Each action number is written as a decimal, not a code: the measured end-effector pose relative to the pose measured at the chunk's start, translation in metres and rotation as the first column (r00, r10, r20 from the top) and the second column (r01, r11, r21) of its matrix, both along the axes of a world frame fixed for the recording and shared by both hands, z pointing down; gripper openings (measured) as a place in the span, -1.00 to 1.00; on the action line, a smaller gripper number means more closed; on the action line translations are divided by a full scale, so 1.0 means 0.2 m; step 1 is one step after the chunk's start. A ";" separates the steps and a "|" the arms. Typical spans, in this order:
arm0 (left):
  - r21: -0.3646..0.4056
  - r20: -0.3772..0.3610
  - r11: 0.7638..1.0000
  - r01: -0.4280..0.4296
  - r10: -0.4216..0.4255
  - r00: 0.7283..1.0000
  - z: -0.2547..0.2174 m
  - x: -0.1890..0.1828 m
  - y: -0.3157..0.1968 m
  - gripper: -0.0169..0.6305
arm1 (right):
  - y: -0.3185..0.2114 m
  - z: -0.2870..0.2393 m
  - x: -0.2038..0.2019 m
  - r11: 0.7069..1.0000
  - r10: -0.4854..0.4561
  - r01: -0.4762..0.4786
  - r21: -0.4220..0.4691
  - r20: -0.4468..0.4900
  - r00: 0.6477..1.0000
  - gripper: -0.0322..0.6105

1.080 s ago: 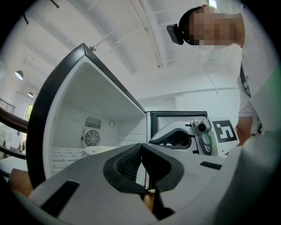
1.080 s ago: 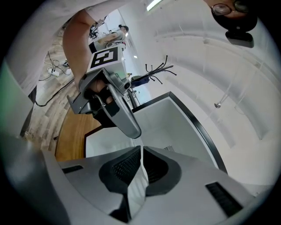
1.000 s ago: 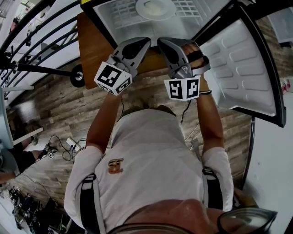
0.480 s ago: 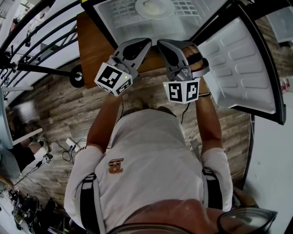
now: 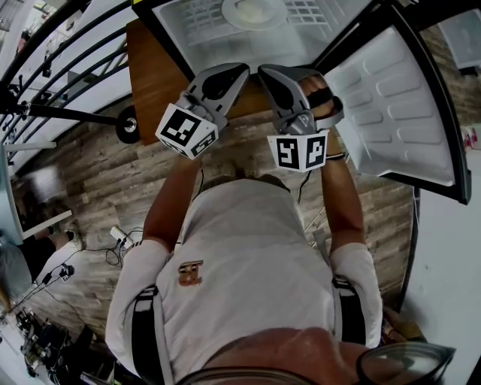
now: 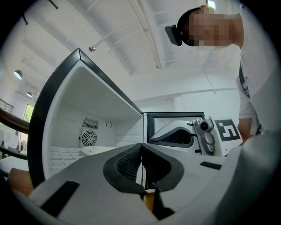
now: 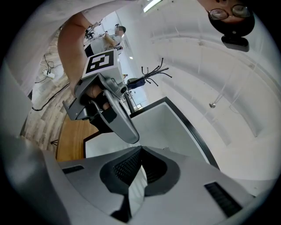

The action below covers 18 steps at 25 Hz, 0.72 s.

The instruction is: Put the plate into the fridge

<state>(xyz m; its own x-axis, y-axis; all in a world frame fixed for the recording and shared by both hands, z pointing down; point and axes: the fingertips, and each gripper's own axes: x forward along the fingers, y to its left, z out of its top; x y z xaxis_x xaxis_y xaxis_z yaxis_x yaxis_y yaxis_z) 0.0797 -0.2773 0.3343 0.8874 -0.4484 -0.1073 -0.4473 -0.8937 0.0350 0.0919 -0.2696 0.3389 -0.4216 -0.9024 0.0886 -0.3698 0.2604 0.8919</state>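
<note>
A white plate [image 5: 254, 13] lies on the wire shelf inside the open fridge [image 5: 197, 34]; it also shows as a pale plate [image 6: 99, 150] in the left gripper view. Both grippers hang side by side in front of the fridge opening, short of the plate and apart from it. My left gripper [image 5: 239, 70] is shut, its pads meeting with nothing between them [image 6: 141, 146]. Beside it, my right gripper [image 5: 264, 70] is also shut and empty [image 7: 141, 150]. In the right gripper view the left gripper hides the plate.
The fridge door [image 5: 391, 105] stands swung open at the right. A brown wooden top [image 5: 154, 75] sits under the fridge at the left. Beyond it run dark railings [image 5: 60, 45]. Cables [image 5: 113, 241] and a seated person [image 5: 45, 259] are on the wooden floor at lower left.
The right gripper's marker cube has shifted very slightly towards me. The left gripper and the plate have not moved. The person at lower left has shifted.
</note>
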 end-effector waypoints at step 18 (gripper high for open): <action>0.009 0.009 1.000 -0.009 0.009 1.000 -0.03 -0.04 0.06 -0.89 | 0.06 -0.01 -0.04 1.000 0.011 -0.011 -0.003 -0.002 1.000 -0.80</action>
